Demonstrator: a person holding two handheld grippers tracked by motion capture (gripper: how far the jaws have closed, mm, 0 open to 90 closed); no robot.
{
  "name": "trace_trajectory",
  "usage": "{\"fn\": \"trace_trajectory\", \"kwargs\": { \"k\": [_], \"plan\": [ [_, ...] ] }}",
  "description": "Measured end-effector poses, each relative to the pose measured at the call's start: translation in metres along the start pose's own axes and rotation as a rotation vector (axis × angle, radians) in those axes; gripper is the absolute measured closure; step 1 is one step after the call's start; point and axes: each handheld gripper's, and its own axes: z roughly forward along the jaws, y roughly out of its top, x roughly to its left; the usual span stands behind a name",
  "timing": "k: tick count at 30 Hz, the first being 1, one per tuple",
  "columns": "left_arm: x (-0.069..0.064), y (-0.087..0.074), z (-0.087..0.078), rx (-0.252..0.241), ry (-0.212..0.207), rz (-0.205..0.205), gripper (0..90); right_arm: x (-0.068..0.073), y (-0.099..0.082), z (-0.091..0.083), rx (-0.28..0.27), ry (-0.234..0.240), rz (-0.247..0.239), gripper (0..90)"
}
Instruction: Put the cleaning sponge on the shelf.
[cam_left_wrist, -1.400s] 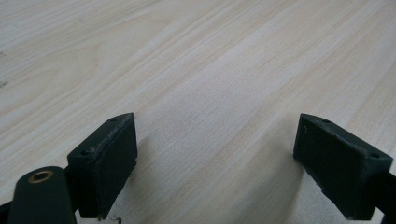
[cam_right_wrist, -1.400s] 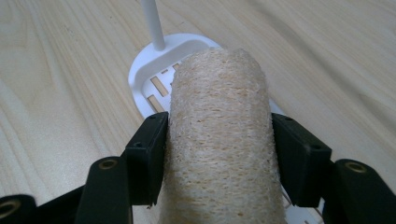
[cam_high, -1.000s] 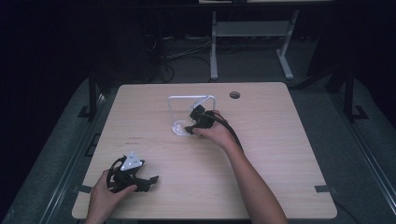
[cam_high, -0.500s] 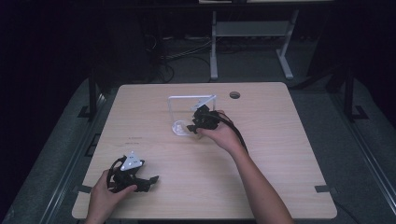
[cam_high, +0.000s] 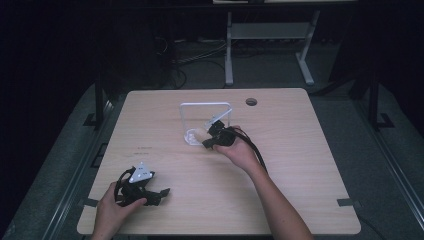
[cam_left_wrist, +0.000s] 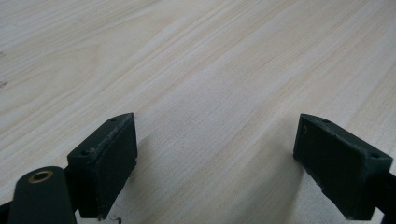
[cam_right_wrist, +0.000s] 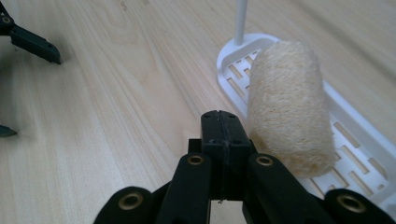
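A pale loofah roll (cam_right_wrist: 287, 107) lies on the slotted white base (cam_right_wrist: 359, 140) of a wire rack (cam_high: 206, 105) at the table's middle. My right gripper (cam_right_wrist: 223, 126) sits just beside the roll, at its left in the right gripper view. Its jaws have just been closing and now meet, pad to pad, with nothing between them. From above, the right gripper (cam_high: 209, 141) is at the rack's near right corner. My left gripper (cam_high: 161, 192) rests near the front left edge. Its jaws (cam_left_wrist: 215, 163) stand wide open over bare wood.
The wooden table (cam_high: 300, 150) has a round cable hole (cam_high: 251, 102) at the back. A thin white post (cam_right_wrist: 240, 21) rises from the rack's base. Beyond the table stand a metal frame (cam_high: 270, 35) and floor cables (cam_high: 190, 55) in the dark.
The right gripper's jaws have closed and the right hand has shifted a little to the right and toward the person. The left hand has stayed put.
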Motion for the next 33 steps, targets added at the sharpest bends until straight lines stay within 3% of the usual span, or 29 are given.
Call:
{"fn": "trace_trajectory", "kwargs": {
  "k": [9,22,33],
  "plan": [
    [0.000,0.000,0.000,0.003,0.000,0.003,13.1,-0.007,-0.010,0.015,0.032,-0.014,0.017,89.6],
    [0.000,0.000,0.000,0.003,0.001,0.003,13.1,-0.030,-0.017,0.011,0.046,-0.076,0.050,89.6],
    [0.000,0.000,0.000,0.000,0.002,-0.001,13.1,-0.037,-0.022,0.008,0.054,-0.107,0.061,89.6]
  ]
}}
